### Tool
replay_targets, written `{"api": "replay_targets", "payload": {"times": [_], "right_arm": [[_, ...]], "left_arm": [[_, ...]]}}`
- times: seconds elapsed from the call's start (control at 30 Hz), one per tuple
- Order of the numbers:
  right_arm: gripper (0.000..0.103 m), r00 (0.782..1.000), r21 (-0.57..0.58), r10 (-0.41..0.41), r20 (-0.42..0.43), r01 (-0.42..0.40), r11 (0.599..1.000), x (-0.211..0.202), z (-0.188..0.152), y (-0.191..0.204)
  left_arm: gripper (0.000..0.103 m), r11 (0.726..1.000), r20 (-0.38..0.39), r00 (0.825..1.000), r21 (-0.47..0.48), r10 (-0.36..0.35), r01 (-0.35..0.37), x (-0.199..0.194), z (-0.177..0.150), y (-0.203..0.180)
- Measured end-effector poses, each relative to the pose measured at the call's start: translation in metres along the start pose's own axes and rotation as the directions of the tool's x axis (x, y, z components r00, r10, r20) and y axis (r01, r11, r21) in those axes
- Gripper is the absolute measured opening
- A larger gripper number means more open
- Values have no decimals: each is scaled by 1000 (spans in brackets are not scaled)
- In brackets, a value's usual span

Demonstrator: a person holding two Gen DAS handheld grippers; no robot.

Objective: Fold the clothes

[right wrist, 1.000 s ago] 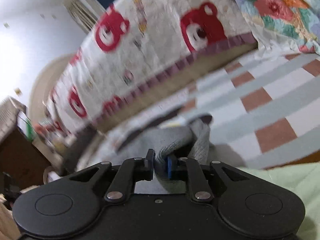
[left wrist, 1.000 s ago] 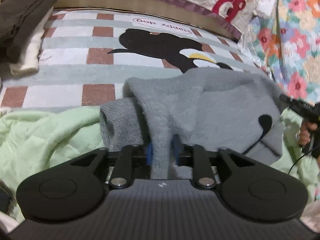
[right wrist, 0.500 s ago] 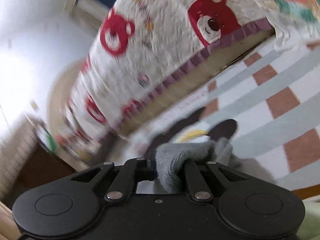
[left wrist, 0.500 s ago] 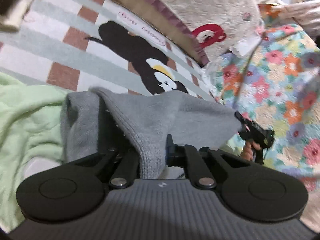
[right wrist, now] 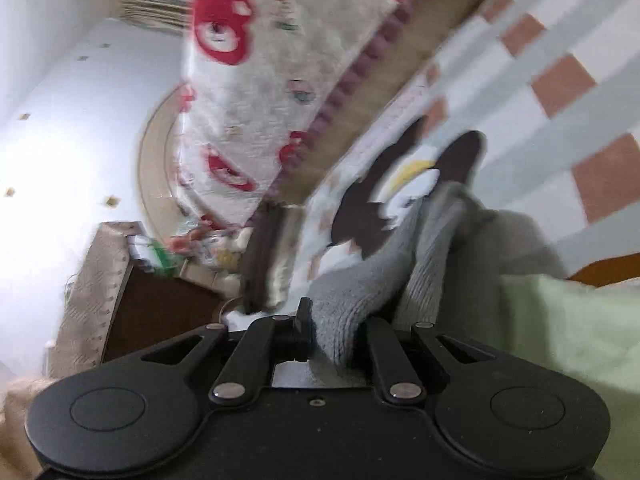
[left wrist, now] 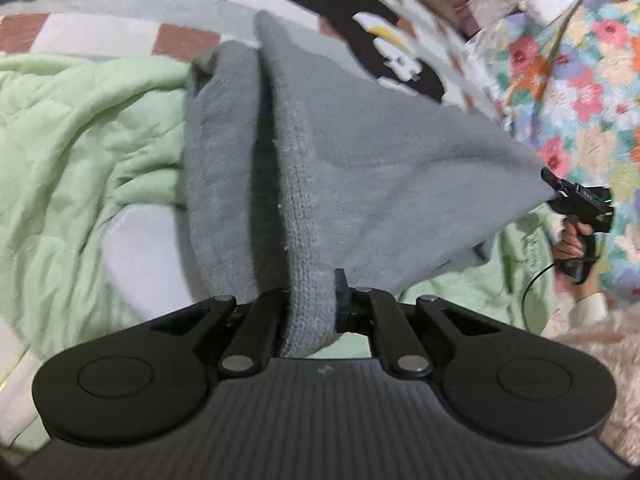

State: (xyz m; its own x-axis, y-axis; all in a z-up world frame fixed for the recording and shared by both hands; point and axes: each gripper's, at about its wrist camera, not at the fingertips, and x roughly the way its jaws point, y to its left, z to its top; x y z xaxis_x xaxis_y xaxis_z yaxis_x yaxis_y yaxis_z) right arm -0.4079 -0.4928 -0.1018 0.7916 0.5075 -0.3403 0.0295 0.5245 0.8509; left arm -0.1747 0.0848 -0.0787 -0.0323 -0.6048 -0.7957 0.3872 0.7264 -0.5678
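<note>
I have the grey knitted sweater (left wrist: pixel 384 168) clenched in both left gripper (left wrist: pixel 310 308) and right gripper (right wrist: pixel 336 336), lifted mid-fold; next I'd judge laying it flat

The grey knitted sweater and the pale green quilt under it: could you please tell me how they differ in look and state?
The grey knitted sweater is a ribbed, fuzzy knit; the pale green quilt is smooth stitched padding. The sweater is lifted and stretched between the left gripper and the right gripper, both shut on it; the quilt lies rumpled and unheld on the bed. The sweater is partly doubled over; the quilt spreads wider. Both are soft textiles.
</note>
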Motion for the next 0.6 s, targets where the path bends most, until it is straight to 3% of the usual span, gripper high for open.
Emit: {"api": "replay_targets", "payload": {"times": [0.03,0.1,0.13,0.17,0.2,0.23,0.3,0.33,0.4,0.5,0.57,0.6], "right_arm": [[9,991,-52,-123,-60,120,991,5,-3,3],[10,913,-157,-367,-179,342,927,23,-13,2],[10,888,-185,-410,-207,376,908,31,-17,2],[11,874,-211,-437,-214,395,894,38,-21,4],[19,868,-237,-452,-205,404,883,42,-24,9],[23,871,-261,-459,-176,408,875,42,-26,18],[46,866,-293,-493,-78,453,842,36,-25,36],[48,854,-308,-519,-20,489,816,33,-26,45],[49,808,-351,-580,98,574,740,31,-27,66],[51,757,-407,-619,210,643,648,37,-23,91],[54,748,-417,-621,236,655,630,46,-12,98],[56,759,-421,-609,232,643,640,53,-6,97]], "left_arm": [[5,1000,-14,1000,-4,11,-11,3,-1,2],[6,1000,-50,999,-19,21,-22,11,-1,5],[7,1000,-48,998,-2,30,-30,8,-1,3],[8,999,-46,998,14,39,-38,6,-1,2],[9,998,-44,998,31,48,-46,3,-2,0],[12,997,-28,998,56,56,-54,-2,-2,-3],[26,988,52,996,131,69,-75,-23,1,-15],[32,982,104,992,167,75,-91,-34,3,-20],[34,975,198,978,193,70,-109,-54,10,-24],[44,976,316,948,187,51,-115,-70,26,-27],[50,970,335,939,192,76,-146,-62,42,-32],[51,964,334,937,200,102,-177,-53,51,-34]]}}
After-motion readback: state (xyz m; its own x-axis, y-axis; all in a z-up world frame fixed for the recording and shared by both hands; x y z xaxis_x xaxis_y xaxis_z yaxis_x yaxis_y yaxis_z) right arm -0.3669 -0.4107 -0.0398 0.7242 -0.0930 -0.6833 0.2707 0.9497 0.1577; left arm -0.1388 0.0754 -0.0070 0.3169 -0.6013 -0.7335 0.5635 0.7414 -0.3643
